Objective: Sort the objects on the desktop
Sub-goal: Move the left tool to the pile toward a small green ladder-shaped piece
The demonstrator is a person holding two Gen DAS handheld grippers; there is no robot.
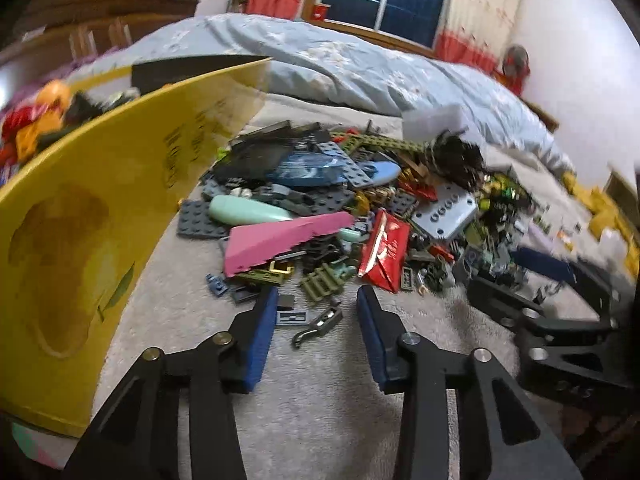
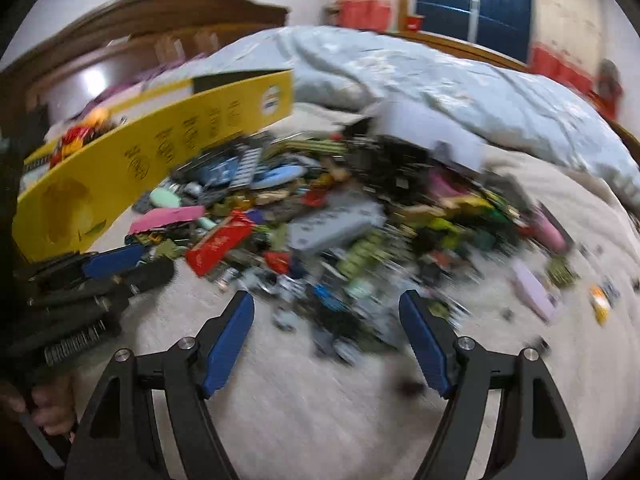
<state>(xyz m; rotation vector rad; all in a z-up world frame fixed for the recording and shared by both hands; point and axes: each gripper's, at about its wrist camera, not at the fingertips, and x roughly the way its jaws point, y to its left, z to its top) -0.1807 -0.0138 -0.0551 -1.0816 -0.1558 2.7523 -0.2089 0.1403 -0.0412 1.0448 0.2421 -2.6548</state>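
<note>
Left claw [image 1: 316, 312]: spread apart, empty, straddling a small grey hook [image 1: 318, 322].
Right claw [image 2: 327, 322]: spread apart, empty, view blurred.
Tip: probably lower squarely, pinch only the hook.

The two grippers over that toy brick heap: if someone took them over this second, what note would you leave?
Left gripper: jaws open, empty, low over loose bits at the near edge of the brick pile, with a small dark hook piece between them.
Right gripper: jaws open, empty, aimed at the pile; its view is blurred.
Yellow box on the left already holds some red and orange pieces.
Left to do: nearly the whole pile is still unsorted.
</note>
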